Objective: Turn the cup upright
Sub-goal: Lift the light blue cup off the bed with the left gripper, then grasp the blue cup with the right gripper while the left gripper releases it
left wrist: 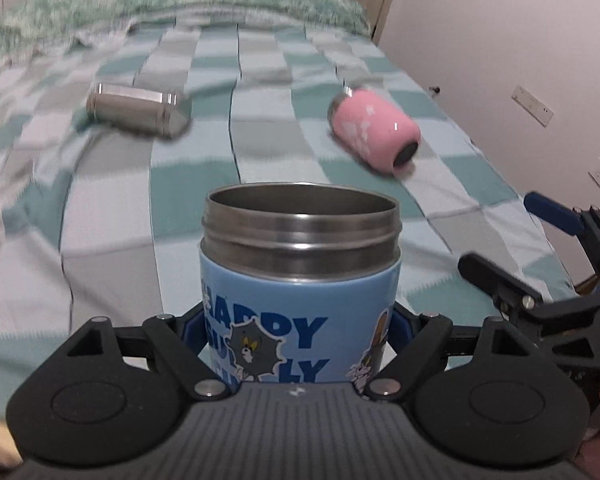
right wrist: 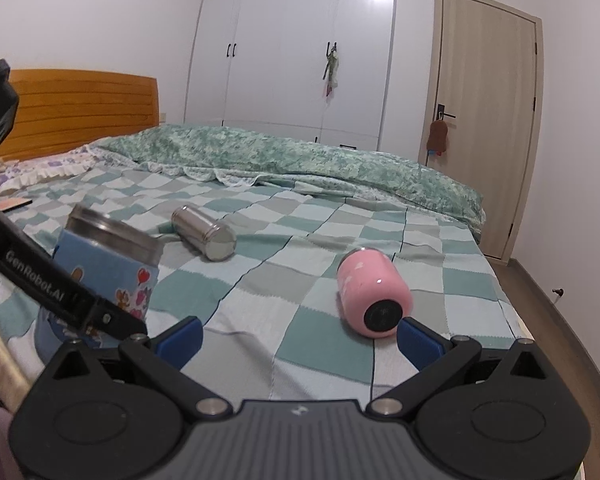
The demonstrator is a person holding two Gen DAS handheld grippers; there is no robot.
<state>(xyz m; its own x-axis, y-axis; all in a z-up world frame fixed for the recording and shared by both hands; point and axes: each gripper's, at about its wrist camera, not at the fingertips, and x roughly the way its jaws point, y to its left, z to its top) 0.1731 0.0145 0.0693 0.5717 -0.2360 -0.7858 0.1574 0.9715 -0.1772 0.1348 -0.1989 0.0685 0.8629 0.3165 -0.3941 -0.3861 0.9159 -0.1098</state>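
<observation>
The blue cup (left wrist: pixel 300 280), printed with cartoon figures and blue lettering, stands mouth-up between the fingers of the left gripper (left wrist: pixel 300 332), which clamp its lower body from both sides. The left wrist view looks straight at its steel rim and slightly into the open mouth; the right wrist view shows the same cup (right wrist: pixel 108 268) from the side, tilted in that view, at the near left part of the bed (right wrist: pixel 300 240), with the left gripper's black arm crossing in front of it.

The right gripper (right wrist: pixel 300 338) has its blue fingers spread wide with nothing between them, over the checked bedspread.

Farther out, a pink cup (right wrist: pixel 374 294) lies on its side, dark base toward the right camera, just beyond the right finger. A steel cup (right wrist: pixel 204 232) lies on its side further back. Only the right view shows the wardrobe (right wrist: pixel 292 48), door (right wrist: pixel 488 120) and wooden headboard (right wrist: pixel 80 112).
</observation>
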